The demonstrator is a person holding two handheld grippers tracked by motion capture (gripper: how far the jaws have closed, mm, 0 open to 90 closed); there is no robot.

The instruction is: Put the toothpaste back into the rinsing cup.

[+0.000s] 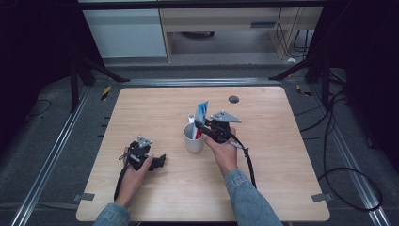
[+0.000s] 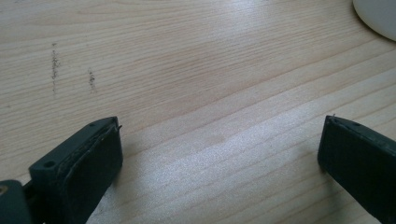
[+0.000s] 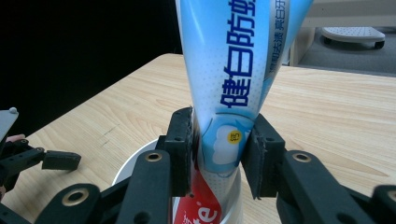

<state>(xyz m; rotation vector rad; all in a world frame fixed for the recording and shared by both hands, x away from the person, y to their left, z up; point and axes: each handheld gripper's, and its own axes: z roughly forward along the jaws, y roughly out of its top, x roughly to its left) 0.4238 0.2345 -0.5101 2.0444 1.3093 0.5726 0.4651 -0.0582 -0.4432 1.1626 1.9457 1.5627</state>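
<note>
Right hand-held gripper [image 3: 218, 154] clamps a tube [image 3: 233, 74] standing in the cup [image 1: 194, 139] (tube's foot hidden inside). Left hand-held gripper [image 1: 157, 161], jaws wide and empty, lies on the desk [image 1: 263, 179] beside the cup.

white cup [image 1: 194, 139] with upright toothpaste tube [image 1: 201, 114] blocks table [image 1: 263, 188] centre; right gripper [image 1: 203, 128] crowds its rim. left gripper [image 1: 159, 161] sits front-left. far and right tabletop open.

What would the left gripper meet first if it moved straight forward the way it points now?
Probably the white cup. The left gripper is open over bare table, and the cup's edge lies ahead, slightly to one side; depth is unclear.
</note>
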